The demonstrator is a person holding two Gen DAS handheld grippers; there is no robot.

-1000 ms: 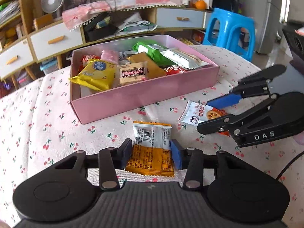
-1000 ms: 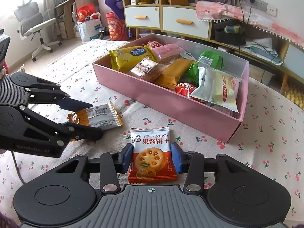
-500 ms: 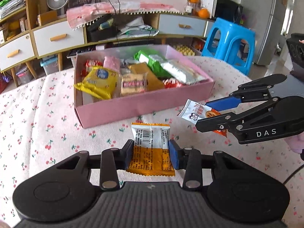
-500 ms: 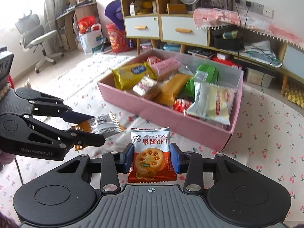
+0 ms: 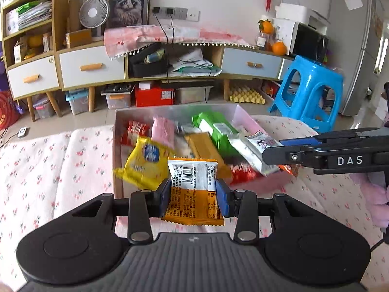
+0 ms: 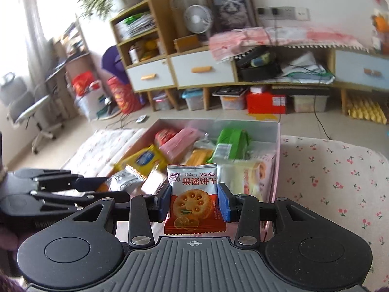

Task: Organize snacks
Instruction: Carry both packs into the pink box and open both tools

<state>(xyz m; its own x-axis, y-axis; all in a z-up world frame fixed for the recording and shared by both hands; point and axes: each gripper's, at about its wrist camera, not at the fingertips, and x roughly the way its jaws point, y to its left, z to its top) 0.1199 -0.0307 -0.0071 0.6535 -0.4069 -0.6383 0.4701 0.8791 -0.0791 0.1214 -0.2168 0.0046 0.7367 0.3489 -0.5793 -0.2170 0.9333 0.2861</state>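
Gripping an orange snack packet [image 5: 192, 189] in the left gripper [image 5: 192, 197] and a biscuit packet [image 6: 193, 199] in the right gripper [image 6: 193, 202], both hovering over the pink box [image 6: 277, 150] of snacks.

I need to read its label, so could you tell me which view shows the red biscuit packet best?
The right wrist view: the red biscuit packet faces the camera, printed front legible, clamped in the right claw. The left wrist view shows only its tilted, blurred end.
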